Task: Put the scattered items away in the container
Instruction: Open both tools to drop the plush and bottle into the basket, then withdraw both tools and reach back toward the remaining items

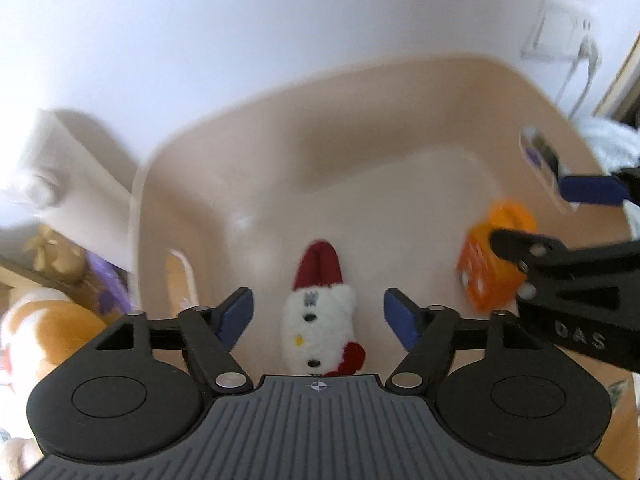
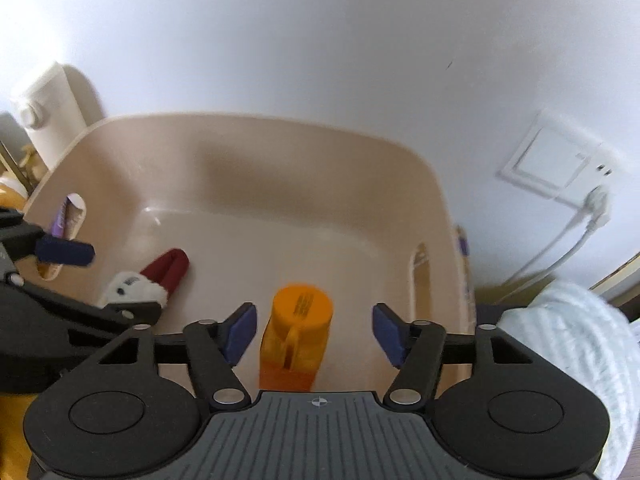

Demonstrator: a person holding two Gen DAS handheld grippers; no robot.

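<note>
Inside the beige tub (image 1: 400,92), a white plush (image 1: 318,320) with a red hat is seen lying between the spread jaws of the left gripper (image 1: 318,316), untouched by its pads. Likewise, an orange bottle (image 2: 298,332) is seen in the tub between the parted, untouching jaws of the right gripper (image 2: 314,334).

1 beige bin (image 2: 420,184), 1 plush toy (image 1: 320,320), 1 orange bottle (image 2: 296,332), 2 grippers (image 1: 318,316) (image 2: 314,332)

Black grippers (image 1: 318,314); blue pads (image 2: 241,334); silver screws; ribbed grey housing
</note>
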